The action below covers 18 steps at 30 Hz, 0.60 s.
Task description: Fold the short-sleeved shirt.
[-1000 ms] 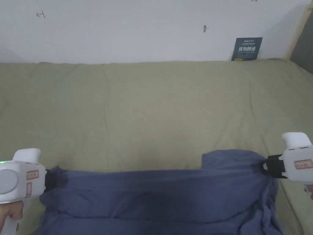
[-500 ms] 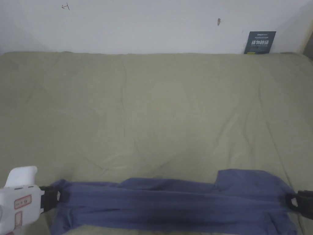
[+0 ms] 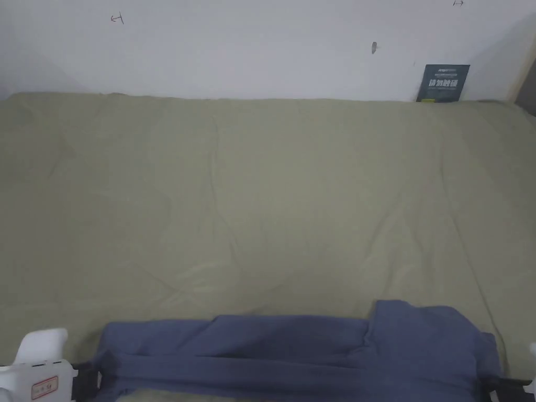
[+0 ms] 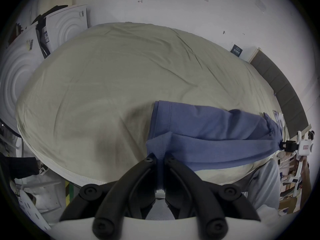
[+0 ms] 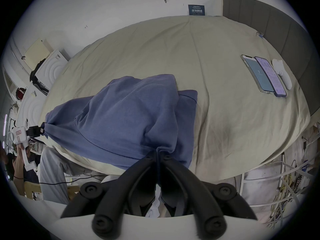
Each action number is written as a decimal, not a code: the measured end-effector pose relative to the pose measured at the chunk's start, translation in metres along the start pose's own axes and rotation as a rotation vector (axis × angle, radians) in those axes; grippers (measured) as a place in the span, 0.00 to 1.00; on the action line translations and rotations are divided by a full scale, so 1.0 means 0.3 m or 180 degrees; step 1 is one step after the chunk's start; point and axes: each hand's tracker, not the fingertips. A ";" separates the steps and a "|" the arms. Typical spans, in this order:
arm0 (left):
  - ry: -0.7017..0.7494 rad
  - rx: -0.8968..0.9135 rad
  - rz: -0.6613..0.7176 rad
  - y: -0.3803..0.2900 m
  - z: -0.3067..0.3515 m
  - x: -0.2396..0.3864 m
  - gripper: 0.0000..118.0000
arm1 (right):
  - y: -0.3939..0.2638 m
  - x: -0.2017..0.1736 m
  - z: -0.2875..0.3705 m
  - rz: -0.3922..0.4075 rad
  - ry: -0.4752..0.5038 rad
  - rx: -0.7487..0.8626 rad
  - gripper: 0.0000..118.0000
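Observation:
A blue short-sleeved shirt [image 3: 293,350] lies stretched sideways along the near edge of the olive bed sheet [image 3: 272,199], with a sleeve [image 3: 419,324] lying flat at its right. My left gripper [image 3: 89,379] is shut on the shirt's left end; in the left gripper view its jaws [image 4: 160,159] pinch the blue hem [image 4: 161,139]. At the opposite end my right gripper [image 3: 494,387] is shut on bunched blue cloth, seen close in the right gripper view [image 5: 158,154]. Each gripper also shows far off in the other's view: right gripper [image 4: 284,146], left gripper [image 5: 40,131].
Two phones [image 5: 259,75] and a white remote-like object [image 5: 282,74] lie on the sheet at the far right. A dark card [image 3: 443,82] leans on the white wall. A grey headboard [image 5: 277,27] bounds the right side. White foam boards [image 4: 65,29] stand at the left.
Both grippers have drawn back toward the near edge with the shirt held taut. The shirt has come down and more of the sheet shows beyond it.

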 end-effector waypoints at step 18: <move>-0.0100 0.0309 0.0507 0.045 0.186 -0.161 0.00 | 0.064 -0.341 0.275 0.0399 -0.0653 0.1008 0.01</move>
